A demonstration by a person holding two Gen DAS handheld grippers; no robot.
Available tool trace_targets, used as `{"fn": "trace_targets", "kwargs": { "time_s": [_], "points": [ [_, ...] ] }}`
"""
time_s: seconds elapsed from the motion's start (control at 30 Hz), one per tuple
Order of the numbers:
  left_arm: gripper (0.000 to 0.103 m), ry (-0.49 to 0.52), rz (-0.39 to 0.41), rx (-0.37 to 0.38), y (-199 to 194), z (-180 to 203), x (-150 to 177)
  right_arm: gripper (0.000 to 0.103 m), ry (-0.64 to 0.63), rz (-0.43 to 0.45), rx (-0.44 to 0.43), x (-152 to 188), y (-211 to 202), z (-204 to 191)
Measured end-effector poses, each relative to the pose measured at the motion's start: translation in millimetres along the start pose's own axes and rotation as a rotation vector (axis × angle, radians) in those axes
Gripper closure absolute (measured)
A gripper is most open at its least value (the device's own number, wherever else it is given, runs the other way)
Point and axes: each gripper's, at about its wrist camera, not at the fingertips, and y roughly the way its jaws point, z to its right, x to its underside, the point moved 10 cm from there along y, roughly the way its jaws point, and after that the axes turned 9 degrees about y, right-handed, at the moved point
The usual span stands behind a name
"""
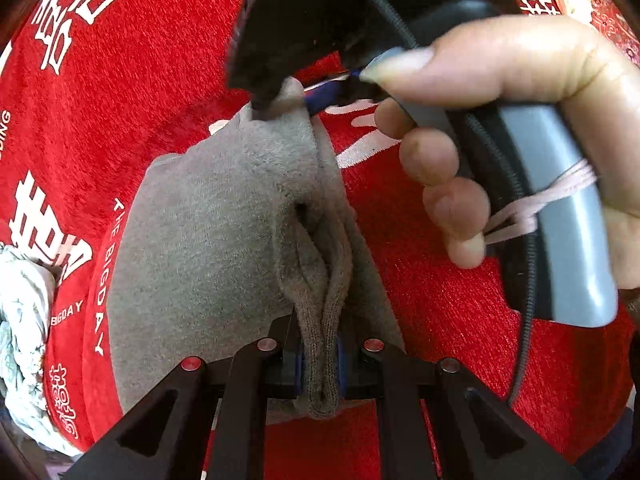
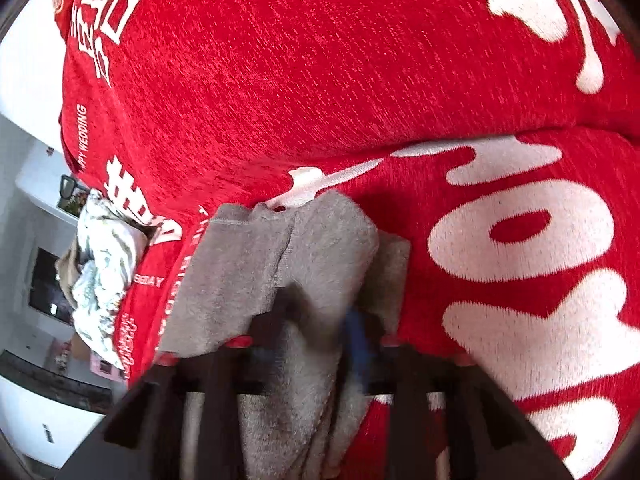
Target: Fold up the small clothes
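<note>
A small grey fleecy garment (image 1: pixel 208 240) lies on a red blanket. Its ribbed edge is bunched and pinched between the blue pads of my left gripper (image 1: pixel 322 360), which is shut on it. At the garment's far corner sits my right gripper (image 1: pixel 308 96), held by a hand (image 1: pixel 520 60); one black finger touches the cloth there. In the right wrist view the grey garment (image 2: pixel 240 264) runs up between the fingers of the right gripper (image 2: pixel 320 328). Those jaws stand apart, and the blurred blue pad does not press the cloth.
The red blanket (image 1: pixel 440 320) with white lettering covers the whole surface (image 2: pixel 320 80). A crumpled white patterned cloth (image 1: pixel 20 320) lies at its left edge (image 2: pixel 104 264). Beyond that edge are white furniture and floor. A black cable hangs from the right gripper's handle.
</note>
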Motion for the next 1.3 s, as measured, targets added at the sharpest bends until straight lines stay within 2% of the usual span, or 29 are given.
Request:
{"fn": "trace_targets", "kwargs": {
  "time_s": [0.03, 0.2, 0.23, 0.3, 0.33, 0.4, 0.5, 0.6, 0.67, 0.7, 0.73, 0.8, 0.9, 0.97, 1.0, 1.03, 1.1, 1.13, 1.23, 1.27, 1.3],
  "points": [
    [0.091, -0.001, 0.0, 0.001, -0.7, 0.3, 0.0, 0.026, -0.001, 0.01, -0.006, 0.0, -2.6, -1.3],
    [0.091, 0.004, 0.003, -0.006, -2.2, 0.3, -0.5, 0.027, -0.063, 0.025, -0.027, 7.1, -8.5, -20.6],
    [0.091, 0.004, 0.005, -0.006, -2.9, 0.3, -0.4, 0.043, -0.094, 0.021, 0.003, 10.7, -6.2, -22.3],
    [0.091, 0.001, 0.003, -0.004, -4.8, 1.6, -0.2, 0.084, -0.161, -0.01, 0.12, 19.6, 3.3, -15.4],
    [0.091, -0.005, -0.001, 0.004, -5.7, 1.7, -0.3, 0.086, -0.148, -0.018, 0.142, 20.6, 5.6, -10.2],
    [0.091, -0.023, 0.0, 0.023, -9.4, 0.3, -1.2, 0.093, -0.108, 0.002, 0.107, 16.4, -0.5, -4.7],
    [0.091, -0.029, 0.007, 0.034, -11.5, 2.4, -3.2, 0.093, -0.07, 0.024, 0.076, 12.6, -5.2, 3.1],
    [0.091, -0.009, 0.01, 0.022, -1.0, 0.9, -2.4, 0.093, -0.055, 0.011, 0.1, 17.5, 3.7, 13.6],
    [0.091, -0.007, 0.022, 0.021, -4.7, 2.1, -0.9, 0.091, -0.046, 0.026, 0.091, 16.6, -1.3, 11.9],
    [0.091, -0.007, 0.027, 0.026, -6.8, 1.9, -0.1, 0.085, -0.035, 0.031, 0.09, 16.0, -4.9, 11.6],
    [0.09, -0.01, 0.027, 0.032, -8.2, 1.2, 0.9, 0.075, -0.026, 0.038, 0.094, 15.3, -8.8, 11.9],
    [0.081, -0.029, 0.026, 0.07, -12.1, 1.4, 2.7, 0.069, -0.017, 0.067, 0.109, 13.0, -20.3, 12.2],
    [0.067, -0.052, 0.026, 0.103, -19.4, 1.9, 6.5, 0.068, -0.017, 0.126, 0.108, 4.7, -39.4, 4.3],
    [0.041, -0.073, 0.033, 0.126, -24.3, 0.5, 9.0, 0.056, -0.017, 0.155, 0.065, -2.6, -48.1, -9.0],
    [0.038, -0.094, 0.046, 0.156, -29.5, -1.7, 11.2, 0.037, -0.019, 0.163, 0.038, -6.3, -48.4, -17.2],
    [0.037, -0.108, 0.053, 0.177, -33.7, -2.9, 12.9, 0.023, -0.016, 0.156, 0.011, -7.8, -45.0, -22.3],
    [0.037, -0.129, 0.059, 0.209, -40.7, -8.2, 17.7, 0.022, 0.01, 0.076, -0.07, -5.5, -24.4, -30.6],
    [0.037, -0.142, 0.066, 0.236, -44.5, -11.3, 20.5, 0.022, 0.032, 0.044, -0.075, -3.7, -14.7, -26.7],
    [0.037, -0.17, 0.089, 0.307, -56.8, -16.8, 29.5, 0.022, 0.098, -0.011, 0.052, 0.5, 16.5, 6.1],
    [0.037, -0.171, 0.102, 0.321, -61.9, -18.8, 32.9, 0.024, 0.106, -0.014, 0.122, 2.4, 21.9, 20.7],
    [0.037, -0.17, 0.117, 0.33, -67.5, -22.3, 36.7, 0.028, 0.104, -0.001, 0.132, 3.6, 21.0, 26.4]
  ]
}}
